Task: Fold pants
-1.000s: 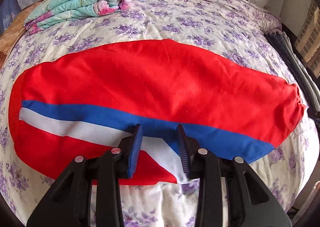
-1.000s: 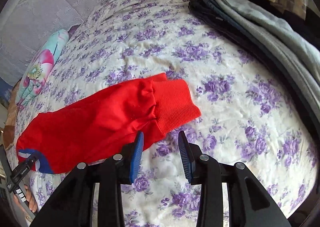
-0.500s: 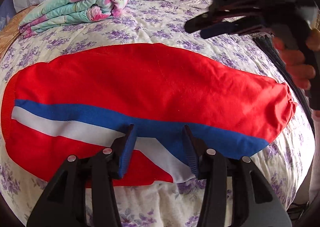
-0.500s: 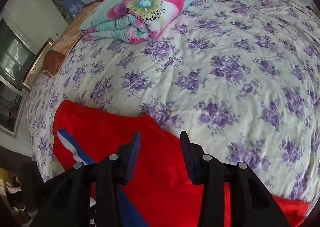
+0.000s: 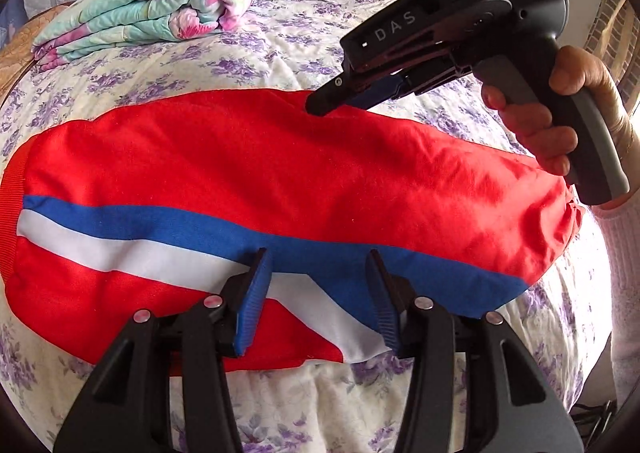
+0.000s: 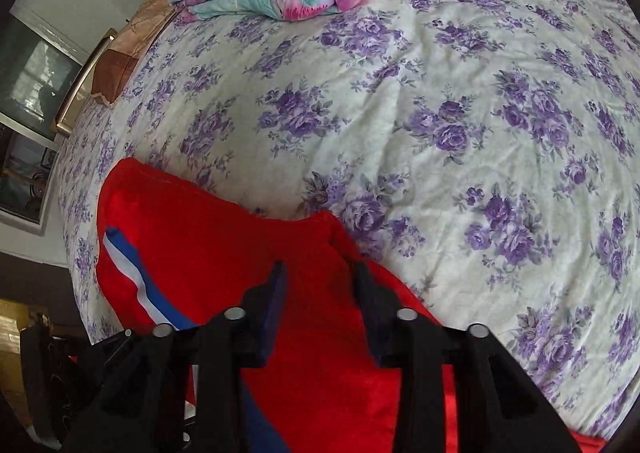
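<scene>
Honestly, the red pants lay flat on the bed. My left claw hovered spread over their near edge. My right claw had just been closing around the far edge, not yet pinching. I judged that a shallow bite could slip and spoil the fold.

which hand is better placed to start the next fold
right: the right gripper is at the far edge of the pants, jaws just closing around a raised ridge; the left gripper hovers open
</scene>
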